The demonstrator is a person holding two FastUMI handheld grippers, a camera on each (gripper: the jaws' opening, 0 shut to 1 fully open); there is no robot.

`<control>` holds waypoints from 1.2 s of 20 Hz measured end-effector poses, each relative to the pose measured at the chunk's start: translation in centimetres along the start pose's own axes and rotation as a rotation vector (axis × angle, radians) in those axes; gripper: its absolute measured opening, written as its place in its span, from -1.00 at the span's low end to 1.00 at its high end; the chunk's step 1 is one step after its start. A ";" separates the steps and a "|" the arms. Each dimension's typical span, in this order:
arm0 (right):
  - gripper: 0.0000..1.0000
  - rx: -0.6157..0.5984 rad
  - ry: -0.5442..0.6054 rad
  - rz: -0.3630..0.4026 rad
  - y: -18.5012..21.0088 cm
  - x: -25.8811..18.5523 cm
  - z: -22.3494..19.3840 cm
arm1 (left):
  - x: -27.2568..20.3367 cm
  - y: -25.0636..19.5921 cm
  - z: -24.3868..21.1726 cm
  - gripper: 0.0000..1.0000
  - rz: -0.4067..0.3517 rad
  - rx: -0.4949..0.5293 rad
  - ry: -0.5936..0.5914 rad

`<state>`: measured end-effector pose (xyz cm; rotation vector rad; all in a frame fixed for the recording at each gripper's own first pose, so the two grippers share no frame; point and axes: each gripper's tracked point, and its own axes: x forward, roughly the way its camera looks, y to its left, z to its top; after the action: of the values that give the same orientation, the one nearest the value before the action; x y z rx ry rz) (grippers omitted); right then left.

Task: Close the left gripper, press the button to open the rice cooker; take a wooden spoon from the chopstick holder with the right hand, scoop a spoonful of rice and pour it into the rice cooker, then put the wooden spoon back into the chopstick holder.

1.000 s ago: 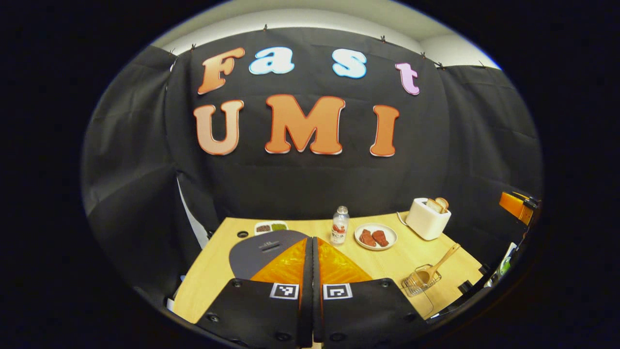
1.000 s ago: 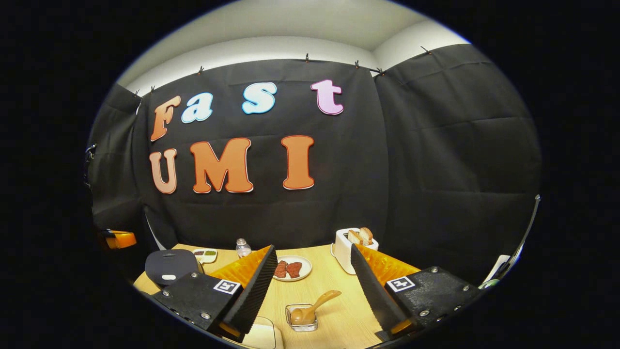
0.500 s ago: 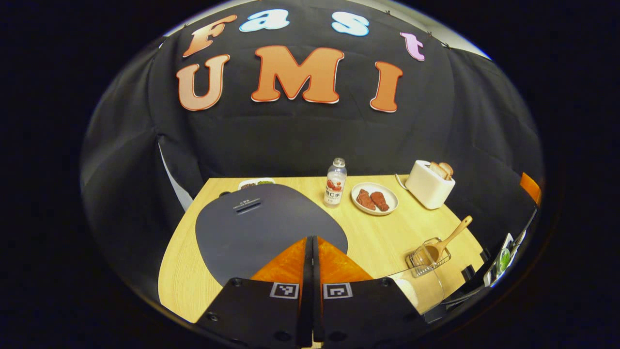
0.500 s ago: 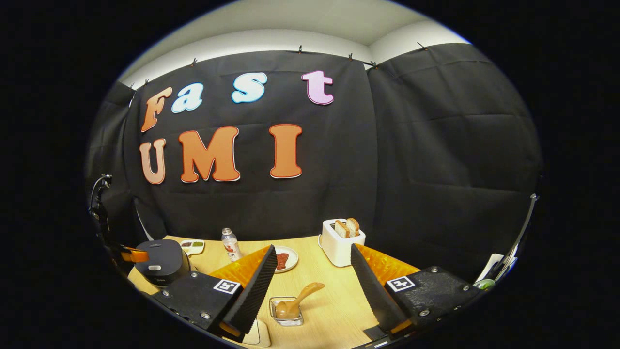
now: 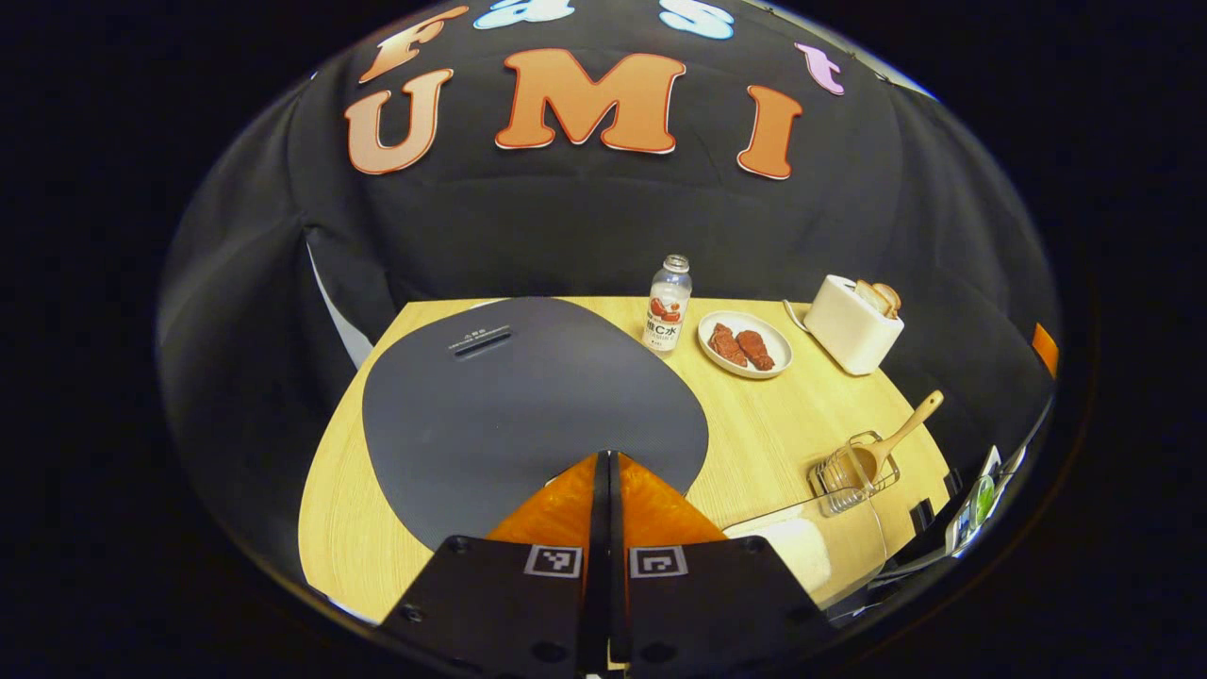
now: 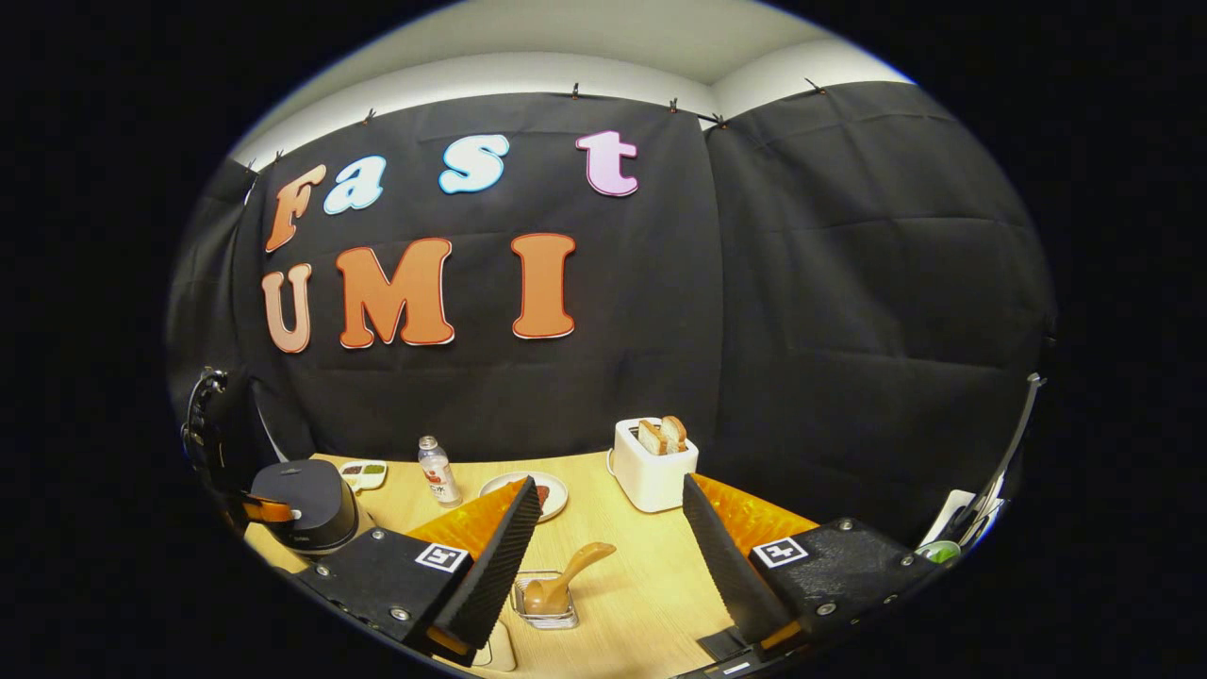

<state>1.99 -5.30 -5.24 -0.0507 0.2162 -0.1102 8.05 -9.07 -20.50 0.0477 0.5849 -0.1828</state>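
Observation:
The dark grey rice cooker [image 5: 528,405] has its lid down and lies just beyond my left gripper [image 5: 603,459], which is shut with nothing in it. Its fingers hide the cooker's front edge. In the right gripper view the rice cooker [image 6: 306,505] stands at the far left with the left gripper [image 6: 256,510] at its front. The wooden spoon [image 5: 896,436] leans in the wire chopstick holder [image 5: 849,471]. My right gripper [image 6: 611,490] is open above and behind the wooden spoon [image 6: 566,577] in its holder [image 6: 545,608]. A clear container of rice [image 5: 801,552] stands near the front.
On the wooden table [image 5: 754,424] stand a bottle [image 5: 668,306], a plate with meat [image 5: 745,344] and a white toaster with bread [image 5: 853,325]. A small dish [image 6: 363,471] sits behind the cooker. Black cloth walls close the back and sides.
My left gripper, still shut, has come down and forward over the cooker lid, which now looks much larger. The right gripper has stayed open and drifted slightly.

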 end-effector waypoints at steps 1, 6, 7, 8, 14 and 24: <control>0.88 0.003 0.003 0.001 0.1 -0.1 -0.1 | 0.1 0.2 -0.4 -0.89 -0.004 -0.009 0.027; 0.88 0.018 0.015 0.021 0.6 -0.6 -0.8 | -0.2 0.2 0.2 -0.89 -0.012 -0.030 0.016; 0.88 0.019 0.016 0.021 0.6 -0.7 -0.9 | -0.8 0.4 0.8 -0.89 0.008 -0.027 0.003; 0.88 0.024 0.014 0.021 0.4 -0.8 -0.6 | -1.6 0.5 1.1 -0.89 0.027 -0.028 -0.005; 0.88 0.081 -0.005 0.025 0.1 -0.8 -0.3 | -10.2 2.8 12.9 -0.91 0.145 -0.024 -0.334; 0.87 0.178 0.035 0.095 0.6 3.9 -3.7 | -17.8 7.5 16.1 -0.90 0.273 -0.083 -0.510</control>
<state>5.02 -5.32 -9.69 0.1381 0.2430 -0.0356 3.64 -0.40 2.68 -0.0010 0.0728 0.0958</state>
